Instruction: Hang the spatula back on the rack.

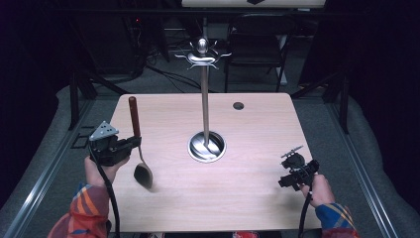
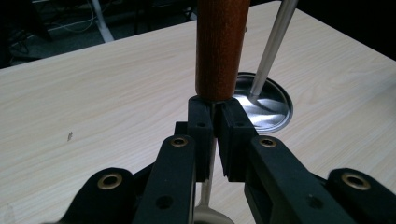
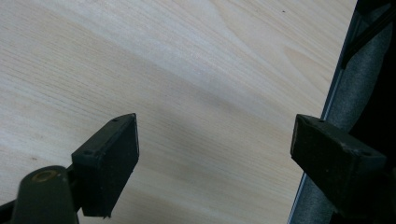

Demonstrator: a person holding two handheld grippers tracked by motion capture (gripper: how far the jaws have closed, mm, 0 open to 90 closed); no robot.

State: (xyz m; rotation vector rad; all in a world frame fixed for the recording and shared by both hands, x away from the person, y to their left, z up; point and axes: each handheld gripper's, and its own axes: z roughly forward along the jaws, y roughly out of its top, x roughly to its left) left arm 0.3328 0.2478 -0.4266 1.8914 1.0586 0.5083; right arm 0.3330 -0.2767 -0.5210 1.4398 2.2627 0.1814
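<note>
Wooden-handled ladle (image 1: 138, 148), upright (bowl down), clamped

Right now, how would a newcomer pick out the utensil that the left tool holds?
Start at the metal stand in the middle of the wooden table. Left of it, the left tool grips a spoon upright by its thin metal neck, reddish-brown wooden handle up, bowl hanging down.

Matt pale wood table (image 1: 257, 198), glossy metal stand (image 1: 204, 106), ladle (image 1: 140, 148) with reddish wooden handle.
</note>
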